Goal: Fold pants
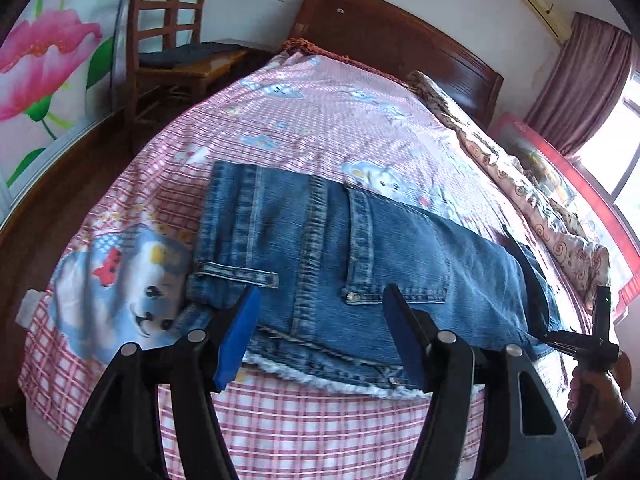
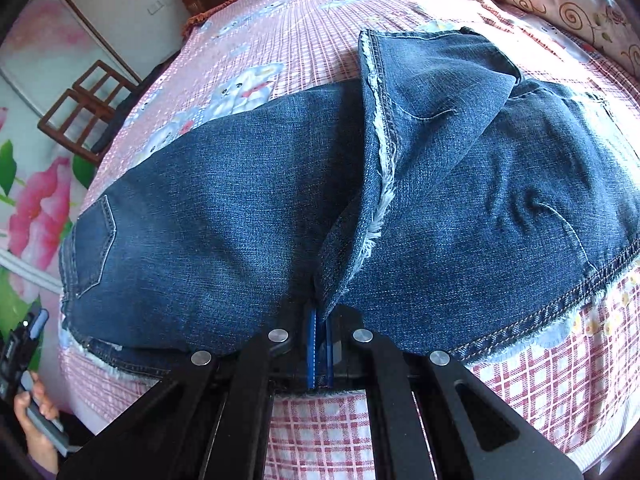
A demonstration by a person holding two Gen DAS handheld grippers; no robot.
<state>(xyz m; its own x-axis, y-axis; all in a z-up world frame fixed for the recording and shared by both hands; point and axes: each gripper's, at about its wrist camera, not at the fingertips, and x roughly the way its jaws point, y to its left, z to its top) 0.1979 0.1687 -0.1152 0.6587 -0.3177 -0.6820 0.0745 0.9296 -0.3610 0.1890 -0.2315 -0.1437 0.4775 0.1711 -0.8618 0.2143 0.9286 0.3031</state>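
Blue jeans (image 1: 360, 240) lie across a pink checked bedsheet (image 1: 320, 112), waistband and back pocket to the left. My left gripper (image 1: 320, 292) hovers open over the near edge by the waistband, and its blue pads (image 1: 240, 332) do not press on the denim. In the right wrist view, a frayed leg end (image 2: 420, 120) is folded back over the jeans (image 2: 200, 220). My right gripper (image 2: 320, 316) is shut on a pinch of that denim at the near edge. A hand (image 1: 596, 392) holds the right gripper at the far right of the left wrist view.
A dark wooden headboard (image 1: 400, 40) stands at the far end of the bed. A patterned quilt roll (image 1: 520, 184) runs along the right side. A wooden chair (image 1: 168, 40) stands on the floor beyond the left edge. The sheet's near edge (image 2: 320, 440) drops off just below the grippers.
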